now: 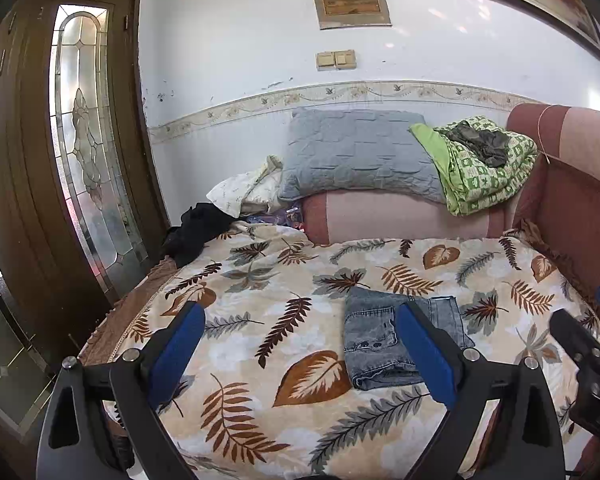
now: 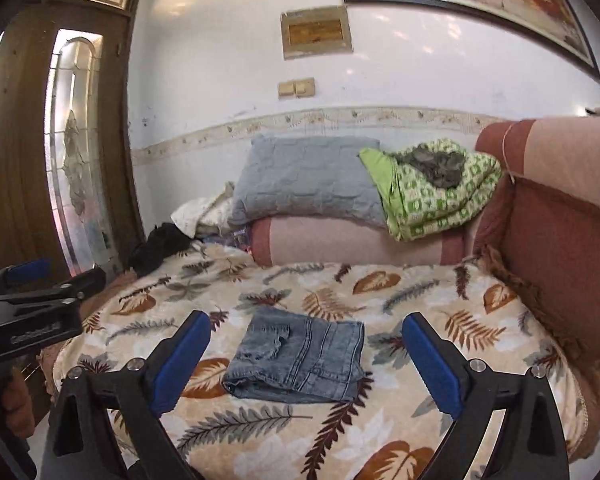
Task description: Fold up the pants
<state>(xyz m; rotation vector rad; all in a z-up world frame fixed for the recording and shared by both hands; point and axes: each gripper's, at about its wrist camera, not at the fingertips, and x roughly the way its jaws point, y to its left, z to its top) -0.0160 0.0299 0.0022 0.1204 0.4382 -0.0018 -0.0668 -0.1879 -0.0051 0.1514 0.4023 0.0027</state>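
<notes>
The grey-blue denim pants (image 2: 296, 354) lie folded into a small rectangle on the leaf-print blanket (image 2: 300, 432); they also show in the left wrist view (image 1: 376, 340). My right gripper (image 2: 306, 350) is open and empty, held above and in front of the pants, with blue pads (image 2: 432, 364) apart on either side. My left gripper (image 1: 300, 340) is open and empty, to the left of the pants; its right finger (image 1: 428, 352) overlaps them in view. Each gripper shows at the edge of the other's view.
A pink-brown sofa back (image 2: 560, 240) stands at the right. A grey pillow (image 1: 356, 156), a green patterned quilt (image 1: 484, 168), a white cloth and a black garment (image 1: 196, 232) sit at the back. A wooden glass-panel door (image 1: 84, 140) is at left.
</notes>
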